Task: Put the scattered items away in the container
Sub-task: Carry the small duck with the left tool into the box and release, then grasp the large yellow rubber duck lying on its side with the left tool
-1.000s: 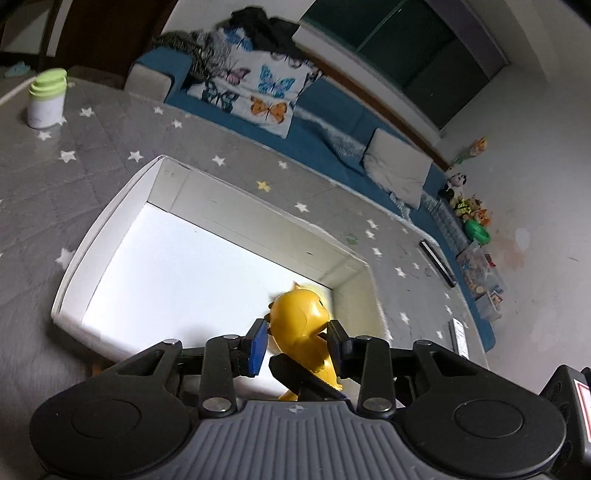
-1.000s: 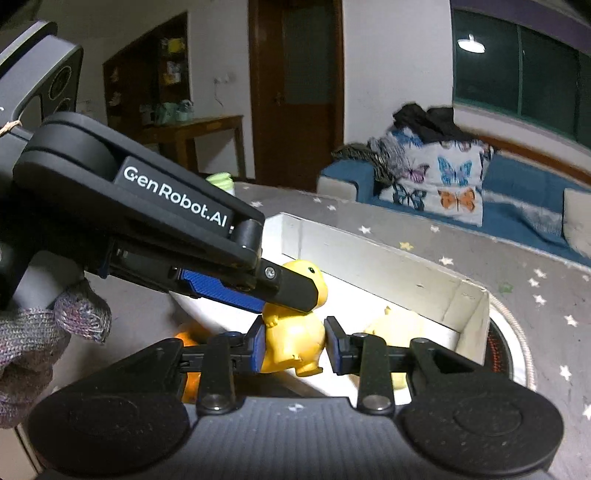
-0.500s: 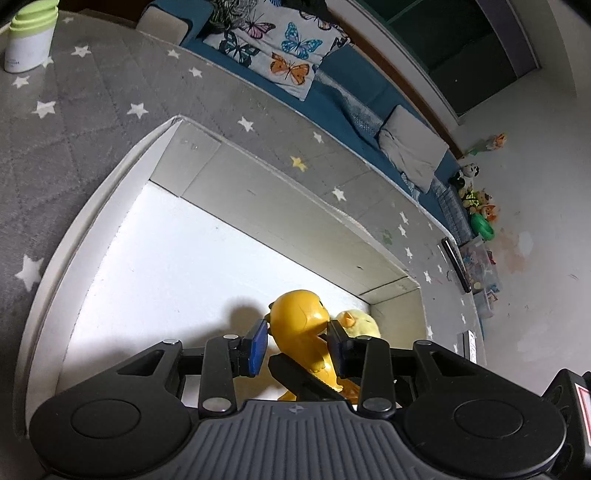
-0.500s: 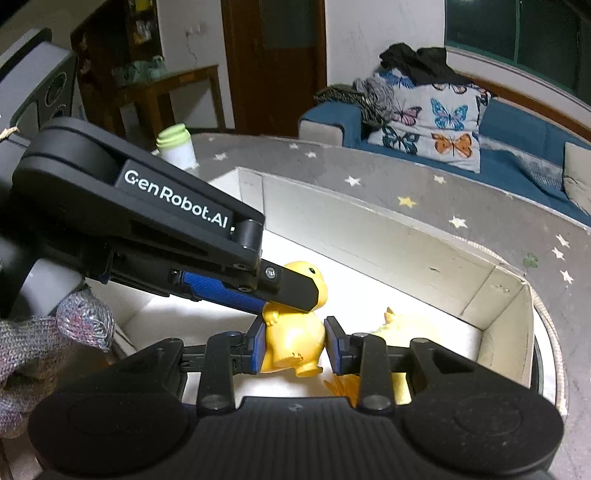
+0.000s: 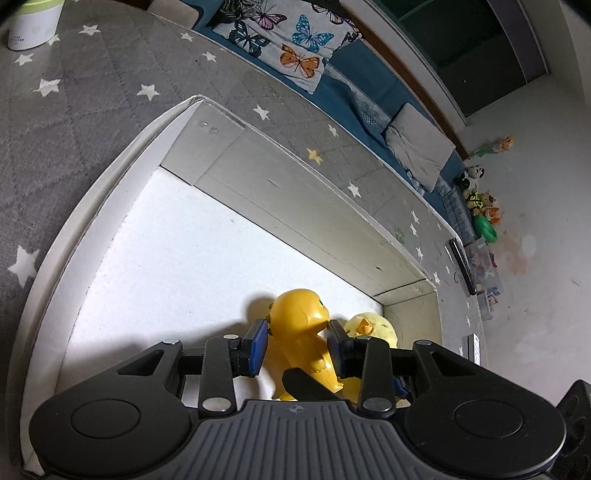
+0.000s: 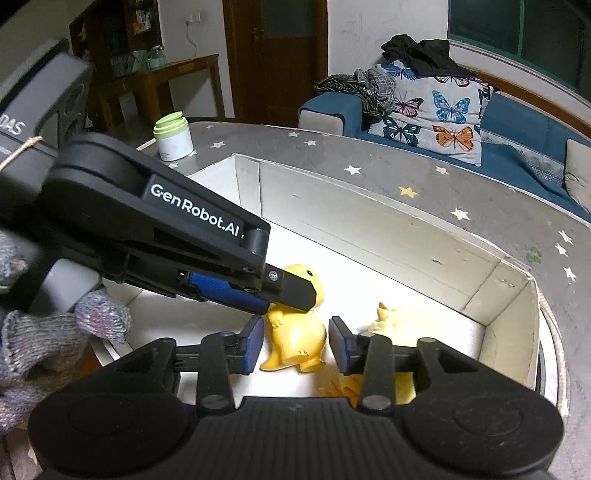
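A yellow toy duck [image 5: 301,325] [image 6: 295,332] stands on the floor of the white box [image 5: 295,206] [image 6: 369,221]. My left gripper [image 5: 297,341] has its pads beside the duck's head and looks slightly parted. It also shows in the right wrist view [image 6: 284,291], reaching in from the left over the duck. My right gripper [image 6: 296,343] is open around the duck's body with gaps on both sides. A pale yellow plush chick [image 5: 369,326] [image 6: 399,325] lies in the box's right corner.
A white jar with a green lid [image 6: 173,136] [image 5: 31,22] stands on the grey star-patterned table beyond the box. A sofa with a butterfly cushion [image 6: 436,110] lies behind. The box's walls surround both grippers.
Both grippers lowered the duck into the box until it stands on the floor. The right gripper's fingers opened away from the duck; the left gripper's pads widened a little.
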